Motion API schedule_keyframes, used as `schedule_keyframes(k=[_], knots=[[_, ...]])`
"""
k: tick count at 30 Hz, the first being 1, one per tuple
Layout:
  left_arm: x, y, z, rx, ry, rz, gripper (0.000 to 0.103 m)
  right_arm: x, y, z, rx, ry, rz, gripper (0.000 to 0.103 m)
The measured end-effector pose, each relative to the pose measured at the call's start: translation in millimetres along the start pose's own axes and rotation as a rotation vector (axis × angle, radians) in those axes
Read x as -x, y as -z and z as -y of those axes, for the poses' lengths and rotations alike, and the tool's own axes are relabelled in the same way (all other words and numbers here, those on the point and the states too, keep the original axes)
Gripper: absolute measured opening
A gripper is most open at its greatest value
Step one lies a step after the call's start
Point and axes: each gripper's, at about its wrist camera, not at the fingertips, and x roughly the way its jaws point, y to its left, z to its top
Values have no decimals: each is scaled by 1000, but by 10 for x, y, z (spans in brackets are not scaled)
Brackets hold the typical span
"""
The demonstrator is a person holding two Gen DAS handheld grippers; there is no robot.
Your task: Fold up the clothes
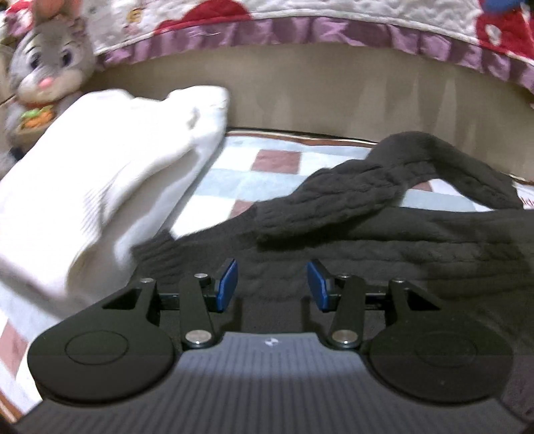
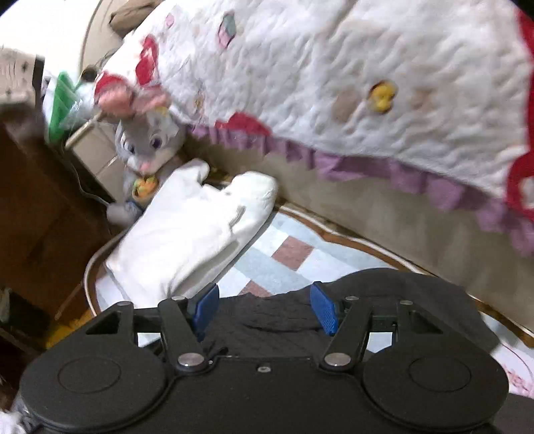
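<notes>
A dark cable-knit sweater (image 1: pixel 383 233) lies spread on the checked mat (image 1: pixel 267 167), one sleeve curving up toward the far right. My left gripper (image 1: pixel 272 283) hangs low over the sweater's body, open, with only knit fabric showing between its blue pads. A white folded garment (image 1: pixel 110 173) lies at the left, partly over the sweater's edge. In the right wrist view the same dark sweater (image 2: pixel 277 320) sits under my right gripper (image 2: pixel 265 310), which is open with nothing held. The white garment (image 2: pixel 193 233) lies ahead to the left there.
A bed side with a purple-frilled quilt (image 1: pixel 333 30) borders the mat at the back. A grey plush rabbit (image 1: pixel 50 63) leans at the far left corner. In the right wrist view a brown wooden cabinet (image 2: pixel 36 207) and a cardboard box (image 2: pixel 96 153) stand to the left.
</notes>
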Motion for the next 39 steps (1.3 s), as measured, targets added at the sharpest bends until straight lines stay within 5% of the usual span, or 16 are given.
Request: schedule_keyframes(k=[1, 3, 5, 8, 11, 12, 15, 21, 25, 28, 32, 36, 39], knots=[[-36, -36, 5, -8, 17, 4, 46, -155, 75, 29, 5, 12, -1, 61], [-164, -120, 29, -19, 53, 6, 47, -414, 238, 216, 4, 90, -26, 29], [-307, -185, 93, -43, 55, 4, 47, -553, 401, 466, 39, 195, -57, 16], [-525, -259, 182, -80, 17, -1, 47, -576, 495, 880, 41, 304, -43, 17], [-633, -224, 232, -120, -112, 39, 47, -590, 576, 1188, 77, 437, -68, 42], [-650, -204, 219, -113, -128, 46, 44, -611, 605, 1260, 98, 475, -82, 43], [-656, -169, 129, -63, -57, 47, 43, -675, 734, 1338, 164, 492, -105, 43], [-700, -168, 135, -143, 36, 58, 42, -737, 992, 1437, 236, 446, -91, 43], [-730, -166, 139, -196, 98, 66, 42, -951, 1149, 1499, 295, 492, -85, 43], [-768, -57, 227, -440, 12, 73, 33, -1022, 1229, 1558, 328, 507, -92, 39], [-763, -61, 46, -323, 60, 94, 29, -1011, 1273, 1609, 328, 521, -62, 40], [-789, -38, 170, -388, 46, 128, 30, -1087, 1319, 1651, 387, 548, -104, 44], [-733, -16, 219, -385, 194, 150, 34, -1130, 1318, 1706, 340, 535, -99, 43]])
